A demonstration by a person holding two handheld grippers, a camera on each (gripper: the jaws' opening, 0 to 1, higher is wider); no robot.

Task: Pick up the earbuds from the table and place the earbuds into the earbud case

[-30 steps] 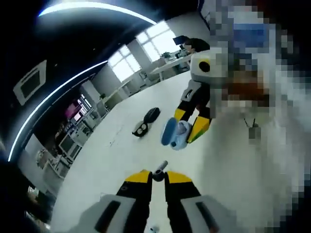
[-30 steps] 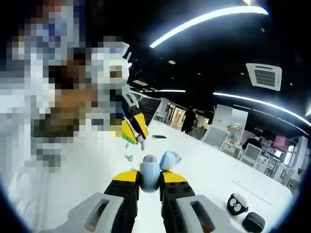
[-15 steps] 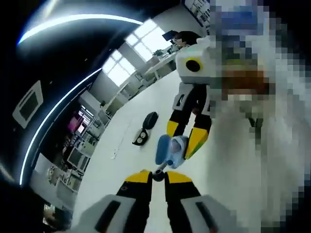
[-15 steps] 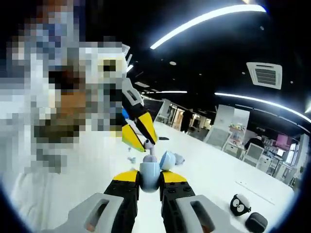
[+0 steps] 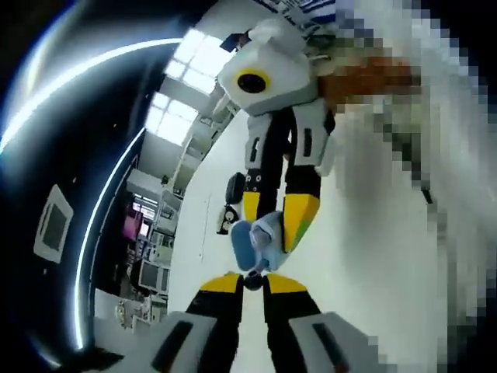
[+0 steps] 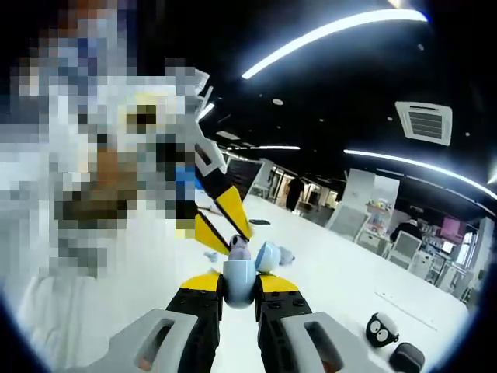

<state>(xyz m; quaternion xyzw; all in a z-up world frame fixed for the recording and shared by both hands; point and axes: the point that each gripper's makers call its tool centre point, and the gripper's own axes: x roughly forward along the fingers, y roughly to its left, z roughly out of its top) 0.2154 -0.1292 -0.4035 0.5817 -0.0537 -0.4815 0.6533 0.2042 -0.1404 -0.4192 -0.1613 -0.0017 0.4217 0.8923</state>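
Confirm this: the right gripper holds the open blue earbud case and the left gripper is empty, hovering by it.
Not empty. The left gripper is shut on an earbud, as the left gripper view shows. The right gripper does hold the open blue earbud case.

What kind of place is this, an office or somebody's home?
Most likely a large open-plan office or lab: long ceiling light strips, a ceiling air-conditioning vent, big windows and a long white table with chairs beyond.

A small dark rounded earbud (image 5: 252, 281) is mostly hidden between the left gripper's (image 5: 252, 286) yellow-tipped jaws. The pale blue plastic earbud case (image 6: 239, 281) is partly covered by the right gripper's (image 6: 239, 289) jaws.
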